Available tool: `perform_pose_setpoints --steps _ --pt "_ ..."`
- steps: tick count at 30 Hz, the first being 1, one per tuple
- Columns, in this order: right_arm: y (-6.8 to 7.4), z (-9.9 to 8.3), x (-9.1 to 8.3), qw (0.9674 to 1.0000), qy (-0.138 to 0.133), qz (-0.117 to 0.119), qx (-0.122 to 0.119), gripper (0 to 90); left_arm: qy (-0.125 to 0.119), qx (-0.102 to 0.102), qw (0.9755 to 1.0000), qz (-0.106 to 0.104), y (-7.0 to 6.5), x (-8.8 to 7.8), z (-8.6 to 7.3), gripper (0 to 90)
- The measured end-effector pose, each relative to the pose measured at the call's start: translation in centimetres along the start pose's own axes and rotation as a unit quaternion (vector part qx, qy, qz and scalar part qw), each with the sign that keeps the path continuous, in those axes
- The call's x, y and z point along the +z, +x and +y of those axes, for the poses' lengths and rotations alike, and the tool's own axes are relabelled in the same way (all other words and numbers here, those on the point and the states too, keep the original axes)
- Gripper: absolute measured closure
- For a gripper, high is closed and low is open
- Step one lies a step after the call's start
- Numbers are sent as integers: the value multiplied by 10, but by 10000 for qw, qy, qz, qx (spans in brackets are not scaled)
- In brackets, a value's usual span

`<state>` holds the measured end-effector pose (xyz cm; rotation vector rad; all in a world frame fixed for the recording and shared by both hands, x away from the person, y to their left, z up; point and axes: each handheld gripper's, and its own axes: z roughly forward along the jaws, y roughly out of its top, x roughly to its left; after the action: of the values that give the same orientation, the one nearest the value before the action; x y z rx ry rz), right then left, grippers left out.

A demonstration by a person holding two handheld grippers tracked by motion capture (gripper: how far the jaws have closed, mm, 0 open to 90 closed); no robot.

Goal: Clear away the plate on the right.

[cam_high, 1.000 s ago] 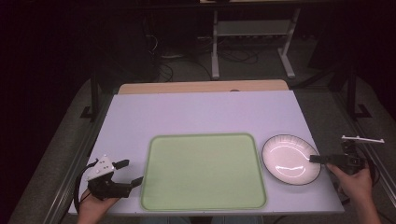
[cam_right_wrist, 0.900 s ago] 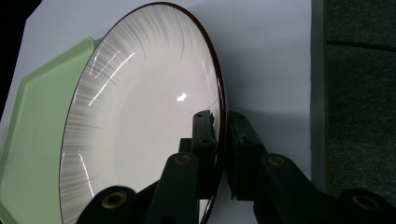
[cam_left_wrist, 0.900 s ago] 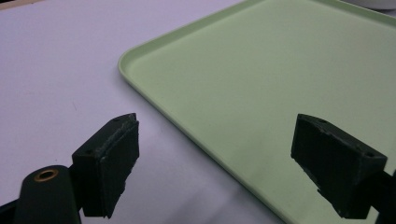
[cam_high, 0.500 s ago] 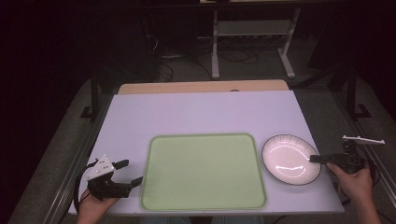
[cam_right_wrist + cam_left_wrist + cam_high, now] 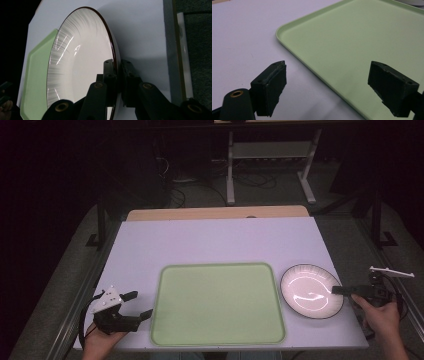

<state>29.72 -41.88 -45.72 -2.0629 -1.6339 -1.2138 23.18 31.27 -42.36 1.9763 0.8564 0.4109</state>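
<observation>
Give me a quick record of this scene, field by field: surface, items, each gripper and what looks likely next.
surface: white table
tray: green tray, nothing on it, near the front edge
plate: white plate with dark rim, on the table just right of the tray
right gripper: right gripper shut on the plate's rim at its right side, one jaw inside, one outside
left gripper: left gripper open, jaws wide, at the tray's left edge, nothing held
likely next: perhaps the plate goes onto the tray
</observation>
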Motion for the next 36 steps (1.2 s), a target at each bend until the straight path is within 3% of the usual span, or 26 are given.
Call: perform_pose_setpoints --steps 4,18,25,36 --pt "-3 -3 -2 9998 5 152 123 824 3 1 10000 2 0 0 0 151" --pt "-1 -8 -9 9993 -119 319 134 809 -1 1 10000 -1 0 0 0 151" --pt "-3 -10 -13 9980 -244 513 269 809 -10 -5 10000 -2 0 -1 0 151" --pt "12 -8 -23 9966 -319 741 159 809 -19 3 10000 -1 0 -1 0 151"
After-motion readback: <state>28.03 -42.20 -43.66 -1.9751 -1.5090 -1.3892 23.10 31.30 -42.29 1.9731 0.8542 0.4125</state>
